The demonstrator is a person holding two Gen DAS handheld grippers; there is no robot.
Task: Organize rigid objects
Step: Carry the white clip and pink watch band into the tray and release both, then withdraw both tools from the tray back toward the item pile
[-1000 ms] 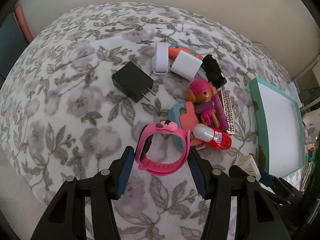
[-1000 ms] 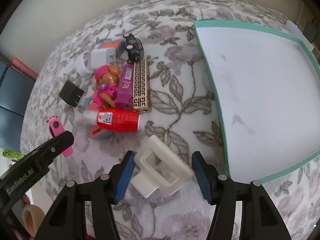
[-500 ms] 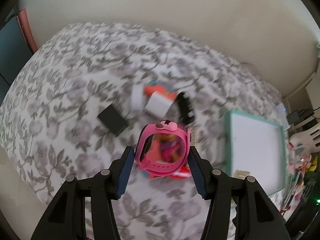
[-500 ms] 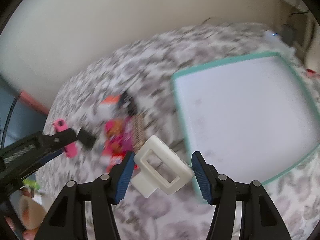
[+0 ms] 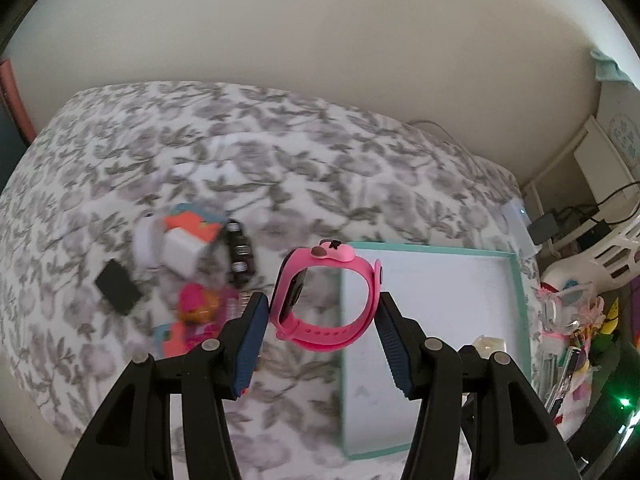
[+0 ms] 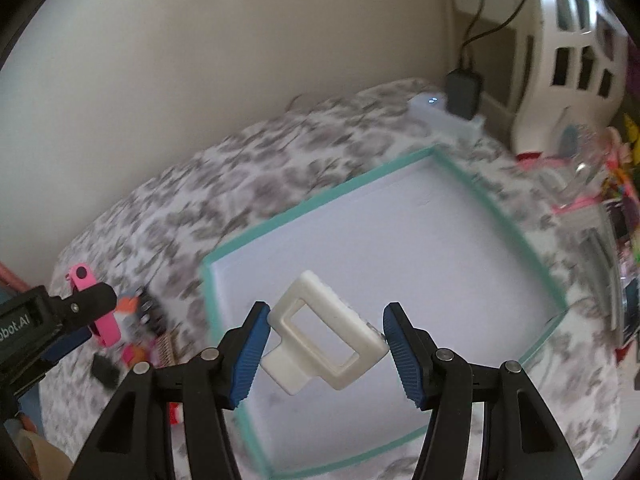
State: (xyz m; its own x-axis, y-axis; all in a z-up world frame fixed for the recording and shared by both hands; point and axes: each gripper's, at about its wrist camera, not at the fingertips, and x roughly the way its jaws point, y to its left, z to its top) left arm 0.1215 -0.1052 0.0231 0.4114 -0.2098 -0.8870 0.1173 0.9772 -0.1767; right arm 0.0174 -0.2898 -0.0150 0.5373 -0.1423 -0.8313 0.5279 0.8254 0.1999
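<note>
Left wrist: pink watch clamped between left gripper pads, over tray edge.

between my left jaws sits a pink, smooth, rubbery matt watch strap; between my right, a cream, matt hard-plastic rectangular frame. my ribbed blue pads look rubbery. below lie flowered grey-and-white cloth and a teal-rimmed white matt tray.

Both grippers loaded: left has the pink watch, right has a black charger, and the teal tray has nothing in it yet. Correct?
One error: the right gripper holds a cream-white rectangular frame piece, not a black charger, as the right wrist view shows. The black charger lies on the floral cover. The left gripper holds the pink watch, and nothing lies in the teal tray.
</note>
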